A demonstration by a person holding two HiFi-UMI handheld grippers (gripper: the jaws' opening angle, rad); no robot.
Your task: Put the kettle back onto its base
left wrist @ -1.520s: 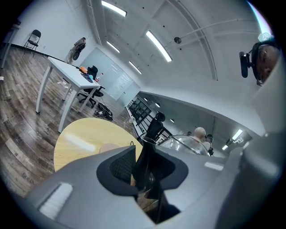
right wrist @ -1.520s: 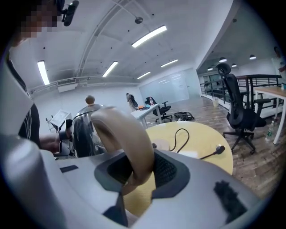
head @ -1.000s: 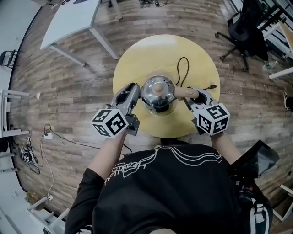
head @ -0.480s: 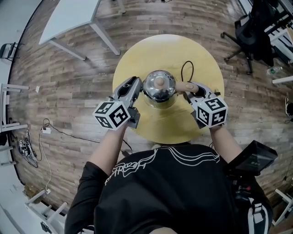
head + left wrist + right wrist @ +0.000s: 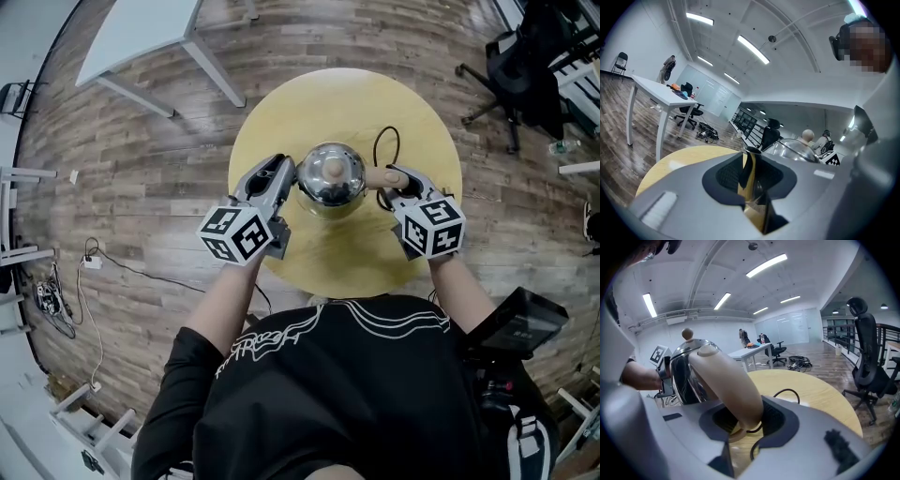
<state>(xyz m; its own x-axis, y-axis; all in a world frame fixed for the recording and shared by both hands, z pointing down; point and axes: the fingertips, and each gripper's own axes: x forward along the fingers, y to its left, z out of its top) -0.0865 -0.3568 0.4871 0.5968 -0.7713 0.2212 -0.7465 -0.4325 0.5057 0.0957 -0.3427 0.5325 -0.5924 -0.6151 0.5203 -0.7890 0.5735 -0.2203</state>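
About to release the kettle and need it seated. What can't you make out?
Base: in the head view the kettle covers it. In both gripper views the left tool and right tool block everything under it.
Kettle's underside, seated or not: shown in no view.
Cord ends: lost behind the right tool, head and right gripper views.

The round table [image 5: 281, 112] lies bare along its far and left edges, while the kettle [image 5: 330, 174] blocks its middle and a black cord [image 5: 377, 148] loops toward the right edge.
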